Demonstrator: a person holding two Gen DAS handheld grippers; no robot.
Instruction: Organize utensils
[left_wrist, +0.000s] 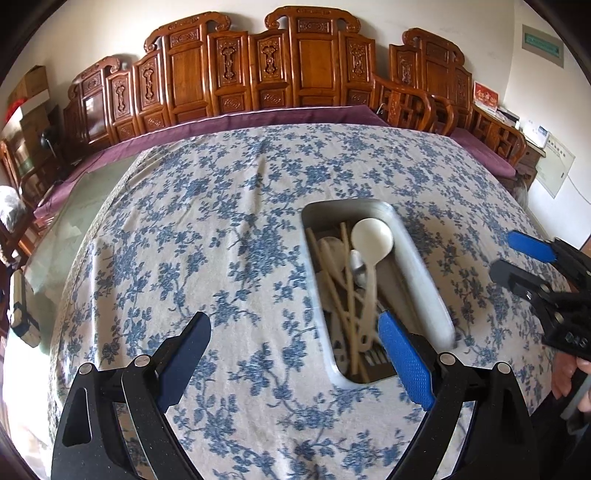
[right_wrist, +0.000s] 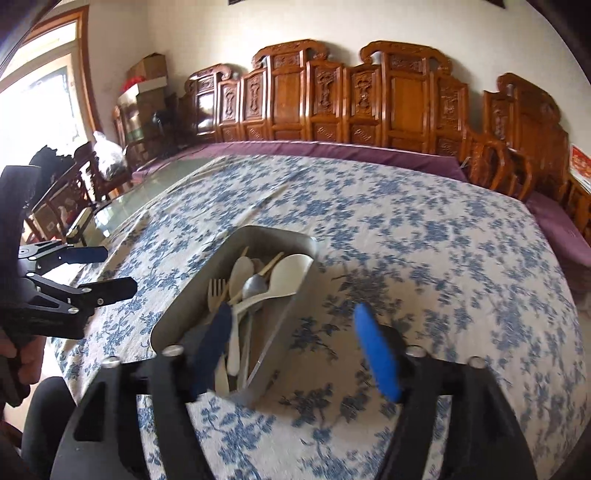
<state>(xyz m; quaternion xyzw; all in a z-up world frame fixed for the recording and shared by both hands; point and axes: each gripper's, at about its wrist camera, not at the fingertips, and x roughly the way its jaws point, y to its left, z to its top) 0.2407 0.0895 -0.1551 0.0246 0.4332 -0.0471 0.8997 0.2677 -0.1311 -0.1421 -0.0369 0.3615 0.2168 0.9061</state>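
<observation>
A grey metal tray (left_wrist: 424, 273) (right_wrist: 184, 306) sits on the blue-flowered tablecloth and holds a white ladle-like spoon (left_wrist: 371, 236) (right_wrist: 288, 275), a metal spoon (left_wrist: 357, 267) (right_wrist: 254, 286), chopsticks (left_wrist: 349, 291), a pale fork (right_wrist: 217, 291) and other pale utensils. My left gripper (left_wrist: 295, 339) is open and empty, its right finger over the tray's near end. My right gripper (right_wrist: 295, 332) is open and empty above the tray's near right wall. One long pale utensil (right_wrist: 266, 201) lies on the cloth beyond the tray, blurred. Each gripper shows in the other's view: the right (left_wrist: 517, 258), the left (right_wrist: 110, 269).
The cloth-covered table (left_wrist: 221, 221) has bare glass (right_wrist: 155, 181) at its left edge. A carved wooden bench with purple cushion (left_wrist: 258, 114) runs along the far side. Wooden chairs and boxes (right_wrist: 144, 85) stand at the left.
</observation>
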